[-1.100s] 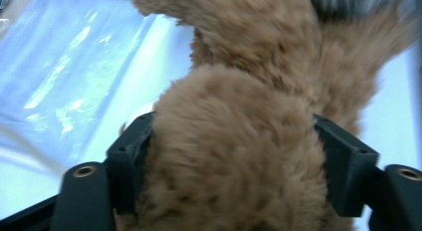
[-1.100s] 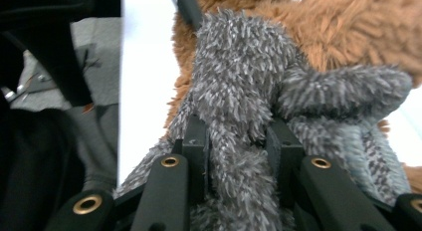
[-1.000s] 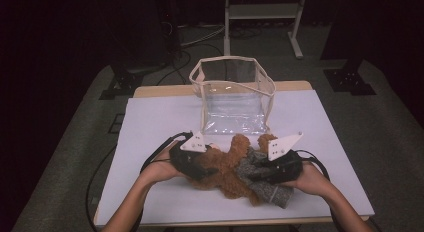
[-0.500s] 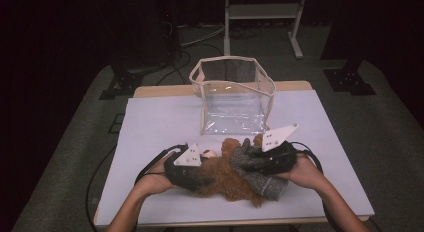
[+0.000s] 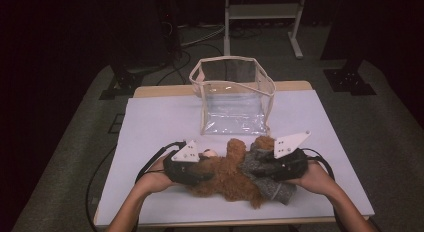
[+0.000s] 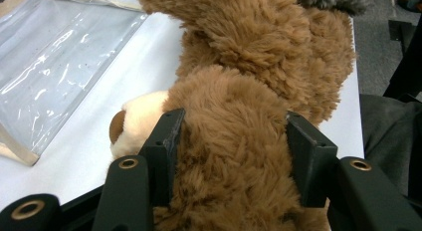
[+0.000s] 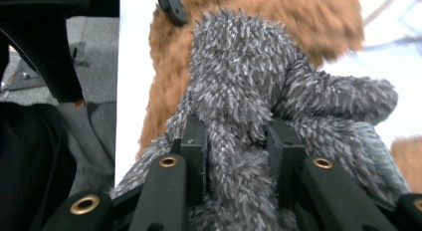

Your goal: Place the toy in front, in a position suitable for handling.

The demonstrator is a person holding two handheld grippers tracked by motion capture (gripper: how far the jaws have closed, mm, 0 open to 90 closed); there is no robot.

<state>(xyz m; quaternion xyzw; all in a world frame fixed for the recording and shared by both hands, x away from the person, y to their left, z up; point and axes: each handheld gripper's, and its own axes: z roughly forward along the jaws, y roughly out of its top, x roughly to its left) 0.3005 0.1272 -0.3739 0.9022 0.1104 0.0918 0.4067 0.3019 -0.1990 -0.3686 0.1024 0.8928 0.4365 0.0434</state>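
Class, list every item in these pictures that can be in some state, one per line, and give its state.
Brown teddy bear: lying on the white table, gripped at both ends.
Grey fuzzy garment: on the bear, pinched.
Left tool: shut on the bear's head.
Right tool: shut on the grey garment.
Clear bag: upright, open at the top, empty.

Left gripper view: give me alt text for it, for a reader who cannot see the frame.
The left tool is clamped on a brown teddy bear, its two black jaws pressing into the fur on either side. The bear's cream muzzle points left over a white table, with a clear plastic bag lying at upper left.
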